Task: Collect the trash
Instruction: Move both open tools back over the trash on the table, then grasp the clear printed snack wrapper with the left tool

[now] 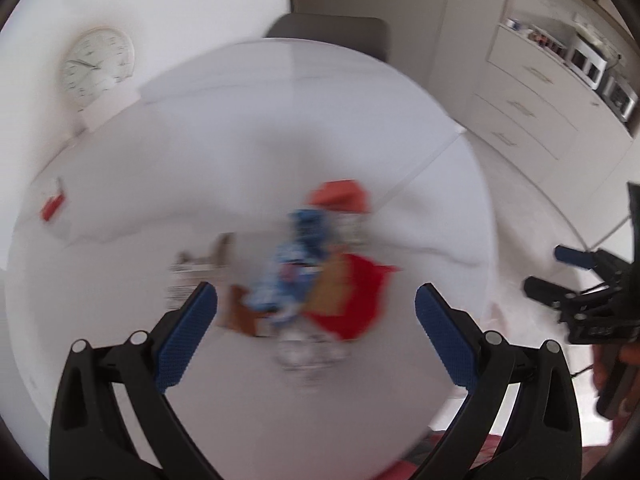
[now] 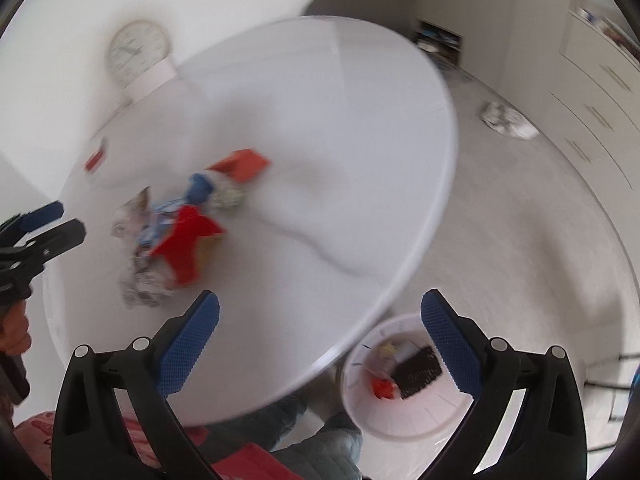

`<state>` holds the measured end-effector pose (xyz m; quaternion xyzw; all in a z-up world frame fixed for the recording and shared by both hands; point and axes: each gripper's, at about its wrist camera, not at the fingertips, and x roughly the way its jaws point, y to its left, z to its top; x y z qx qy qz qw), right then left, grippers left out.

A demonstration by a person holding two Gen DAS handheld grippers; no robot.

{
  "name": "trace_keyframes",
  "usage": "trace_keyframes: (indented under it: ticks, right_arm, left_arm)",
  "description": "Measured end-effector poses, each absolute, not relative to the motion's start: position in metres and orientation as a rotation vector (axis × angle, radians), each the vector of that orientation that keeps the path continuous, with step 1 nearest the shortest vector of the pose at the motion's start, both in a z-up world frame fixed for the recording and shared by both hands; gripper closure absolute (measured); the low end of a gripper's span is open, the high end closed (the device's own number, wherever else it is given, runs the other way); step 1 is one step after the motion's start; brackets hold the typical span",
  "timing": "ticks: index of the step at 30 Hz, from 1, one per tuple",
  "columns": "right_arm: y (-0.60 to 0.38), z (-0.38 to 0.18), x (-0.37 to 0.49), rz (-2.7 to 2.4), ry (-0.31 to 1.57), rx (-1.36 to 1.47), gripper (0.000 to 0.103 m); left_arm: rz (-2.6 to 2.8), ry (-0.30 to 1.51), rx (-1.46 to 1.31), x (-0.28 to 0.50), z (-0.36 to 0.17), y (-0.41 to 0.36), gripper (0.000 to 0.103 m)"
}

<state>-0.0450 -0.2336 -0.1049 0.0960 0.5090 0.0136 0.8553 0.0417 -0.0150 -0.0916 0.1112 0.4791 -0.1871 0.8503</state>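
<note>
Counting two hand-held grippers point(image 1: 316, 312) point(image 2: 320, 320), gaping.

A home dining area: round white table point(image 2: 320, 120), wall clock point(image 1: 97, 68), drawer cabinets point(image 1: 532, 96).

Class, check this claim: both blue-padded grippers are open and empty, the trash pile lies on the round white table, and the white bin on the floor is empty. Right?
One error: the white bin is not empty. The right wrist view shows a dark wrapper and a red scrap inside it. The left gripper and right gripper are open and empty, and the trash pile lies on the round white table.
</note>
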Motion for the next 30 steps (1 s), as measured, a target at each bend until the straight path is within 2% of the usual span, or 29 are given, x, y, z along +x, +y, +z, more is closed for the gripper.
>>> trace_keyframes:
  ticks: [11, 21, 24, 27, 29, 30]
  right_arm:
    - [-0.144, -0.107, -0.017, 0.094, 1.179, 0.077, 0.003]
    - [-0.141, -0.123, -0.015, -0.029, 1.264, 0.272, 0.003]
    - [-0.145, -0.124, -0.016, -0.064, 1.270, 0.325, 0.003]
    - [-0.147, -0.127, -0.012, -0.078, 1.268, 0.375, 0.003]
    - [-0.147, -0.129, -0.009, -0.076, 1.265, 0.409, 0.003]
    - [-0.146, -0.131, -0.007, -0.069, 1.265, 0.430, 0.003]
  left_arm:
    - [-0.718, 0.928, 0.804, 0.082, -0.151, 0.044, 0.008]
    - [-1.018, 0.889, 1.044, 0.112, -0.203, 0.038, 0.008]
    - [-1.075, 0.874, 1.080, 0.119, -0.215, 0.034, 0.013]
    - [-1.101, 0.889, 1.082, 0.126, -0.222, 0.032, 0.025]
    - [-1.097, 0.909, 1.069, 0.133, -0.227, 0.033, 0.038]
    - [-1.096, 0.914, 1.056, 0.136, -0.227, 0.033, 0.038]
